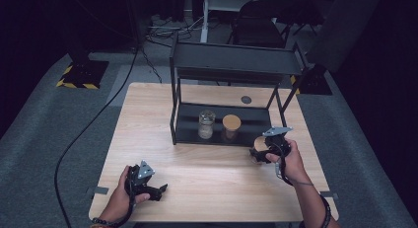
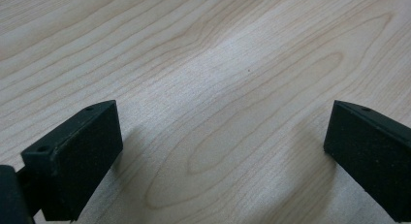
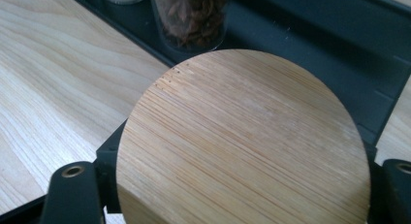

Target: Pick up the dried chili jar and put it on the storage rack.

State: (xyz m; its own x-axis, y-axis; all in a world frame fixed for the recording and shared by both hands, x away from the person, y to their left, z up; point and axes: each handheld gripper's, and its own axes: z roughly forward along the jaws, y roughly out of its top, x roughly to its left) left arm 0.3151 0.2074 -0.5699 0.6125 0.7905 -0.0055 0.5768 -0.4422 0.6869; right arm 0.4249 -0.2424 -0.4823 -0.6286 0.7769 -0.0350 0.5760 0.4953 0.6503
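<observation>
A pale wooden tabletop (image 1: 207, 164) carries a black two-tier metal rack (image 1: 231, 65), its lower shelf (image 1: 187, 127) holding a lidless glass jar (image 1: 206, 124) beside a bamboo-lidded jar (image 1: 231, 128). Just in front of the rack's right end, the right gripper (image 1: 263, 151) has its fingers clenched on a round bamboo lid (image 3: 242, 141). Near the front left, the left gripper (image 1: 156, 190) rests with fingers (image 2: 72, 161) released, bare wood between them.

Light wooden table (image 1: 207, 173), grain running across – a black two-level rack (image 1: 231, 60) stands on its far half. On the rack's bottom shelf (image 1: 187, 127): an open glass jar (image 1: 206, 124) and, just beside it, a jar with a wooden lid (image 1: 231, 128). Small dark disc (image 1: 246, 99) on the table behind the rack.
</observation>
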